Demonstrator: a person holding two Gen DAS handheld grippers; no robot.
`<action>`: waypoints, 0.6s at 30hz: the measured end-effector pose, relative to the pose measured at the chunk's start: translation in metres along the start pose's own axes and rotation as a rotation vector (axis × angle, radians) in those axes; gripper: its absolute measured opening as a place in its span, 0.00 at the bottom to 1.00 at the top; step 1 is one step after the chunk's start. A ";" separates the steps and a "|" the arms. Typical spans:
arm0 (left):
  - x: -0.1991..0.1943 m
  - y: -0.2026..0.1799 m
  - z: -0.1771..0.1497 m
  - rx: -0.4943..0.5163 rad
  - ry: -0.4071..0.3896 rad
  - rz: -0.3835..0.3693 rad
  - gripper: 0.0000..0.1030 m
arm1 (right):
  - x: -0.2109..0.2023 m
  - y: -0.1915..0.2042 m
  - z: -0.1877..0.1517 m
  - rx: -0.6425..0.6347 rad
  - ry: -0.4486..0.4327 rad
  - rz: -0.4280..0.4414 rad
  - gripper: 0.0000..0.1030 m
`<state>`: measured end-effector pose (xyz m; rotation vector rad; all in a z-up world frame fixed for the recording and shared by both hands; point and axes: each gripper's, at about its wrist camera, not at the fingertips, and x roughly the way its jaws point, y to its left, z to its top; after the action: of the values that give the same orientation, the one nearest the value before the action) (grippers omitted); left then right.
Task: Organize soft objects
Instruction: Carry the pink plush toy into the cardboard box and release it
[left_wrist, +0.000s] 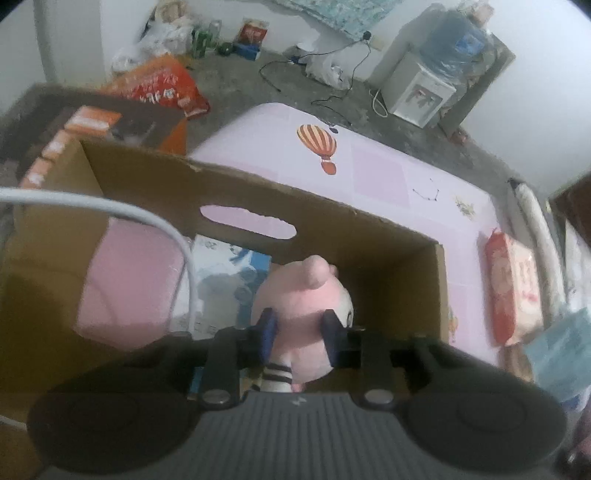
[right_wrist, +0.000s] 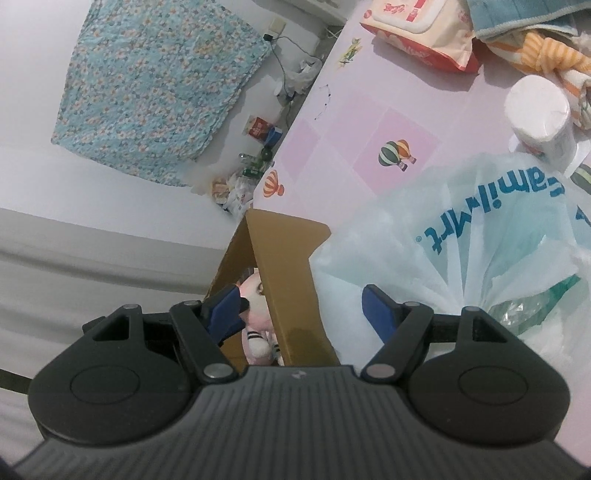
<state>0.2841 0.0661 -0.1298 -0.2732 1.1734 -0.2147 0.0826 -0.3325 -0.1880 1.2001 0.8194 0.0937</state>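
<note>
One pink plush toy (left_wrist: 303, 295) sits clamped in the left tool (left_wrist: 300, 332) inside one cardboard box (left_wrist: 332, 218); right tool (right_wrist: 306, 306) gapes empty beside the box's rim.

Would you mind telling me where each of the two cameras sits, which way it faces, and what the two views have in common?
Left wrist: on the left gripper, looking steeply down into the cardboard box; its own blue pads press the pink plush toy.
Right wrist: on the right gripper, facing across the pink table toward the plastic bag and tissue roll; its jaws stand open, holding nothing.
Shared: the box, the plush toy, the table and the wet-wipes pack.
</note>
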 end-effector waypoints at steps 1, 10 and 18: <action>-0.001 0.003 0.002 -0.026 -0.001 -0.025 0.21 | 0.000 0.000 0.000 0.000 -0.002 -0.002 0.72; 0.001 0.023 0.012 -0.209 0.035 -0.170 0.00 | 0.002 0.001 0.001 0.002 -0.009 -0.009 0.72; -0.004 0.005 0.006 -0.037 0.030 -0.091 0.24 | 0.004 0.004 0.000 -0.014 -0.008 -0.016 0.72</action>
<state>0.2881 0.0731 -0.1257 -0.3574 1.1969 -0.2776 0.0871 -0.3294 -0.1863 1.1798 0.8203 0.0817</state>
